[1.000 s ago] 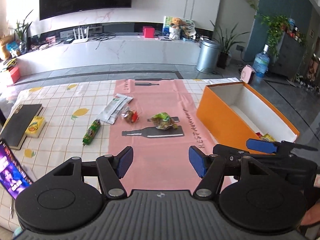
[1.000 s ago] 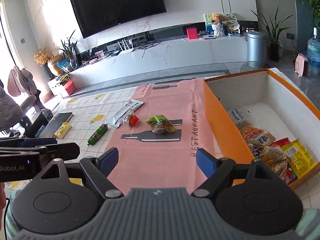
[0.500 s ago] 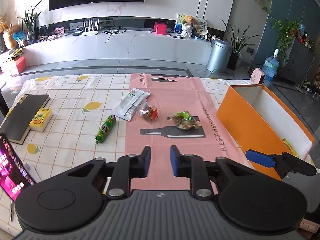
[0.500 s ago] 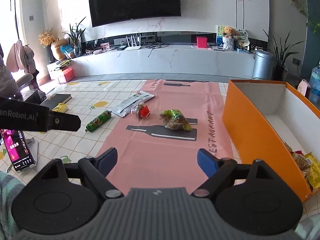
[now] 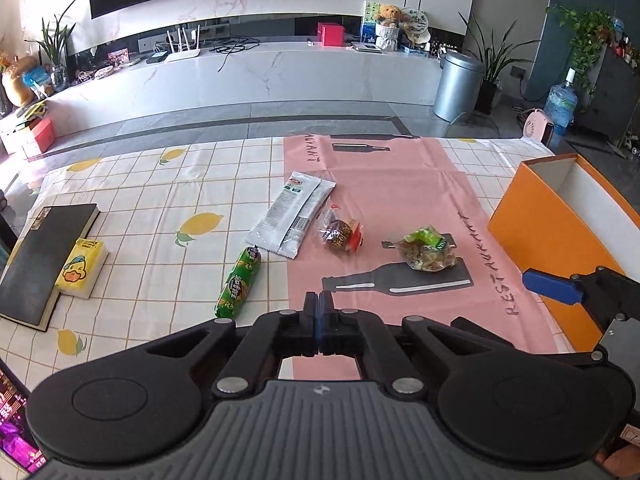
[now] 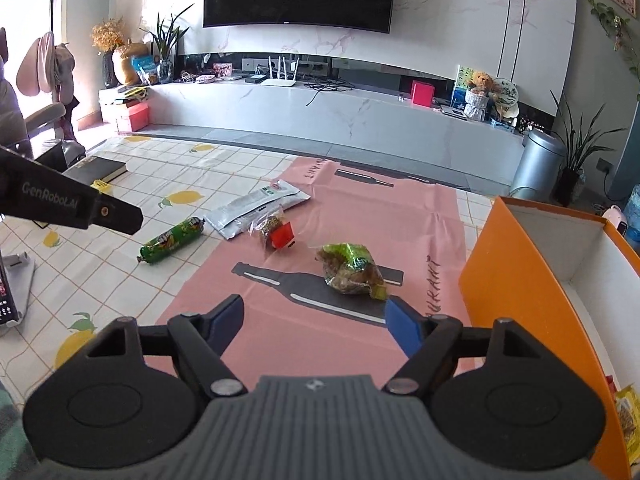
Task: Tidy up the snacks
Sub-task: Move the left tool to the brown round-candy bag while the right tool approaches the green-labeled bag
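Several snacks lie on the table: a green-topped clear bag [image 5: 428, 249] [image 6: 352, 269], a small red-tagged packet [image 5: 340, 233] [image 6: 277, 233], two white sachets [image 5: 294, 213] [image 6: 256, 208] and a green sausage stick [image 5: 238, 283] [image 6: 172, 241]. An orange box [image 5: 560, 232] [image 6: 532, 280] stands at the right; a yellow packet [image 6: 626, 420] shows inside it. My left gripper [image 5: 319, 312] is shut and empty, above the table's near side. My right gripper [image 6: 316, 322] is open and empty, just short of the green-topped bag.
A pink mat [image 5: 400, 184] covers the middle of the lemon-print cloth [image 5: 160, 208]. A black book [image 5: 44, 256] with a yellow tissue pack [image 5: 82, 268] lies at the left. A phone on a stand [image 6: 8, 292] sits at the near left edge.
My left gripper closed from wide open to shut, empty. Both views moved nearer the snacks; my right gripper stayed open and came close to the green-topped bag.
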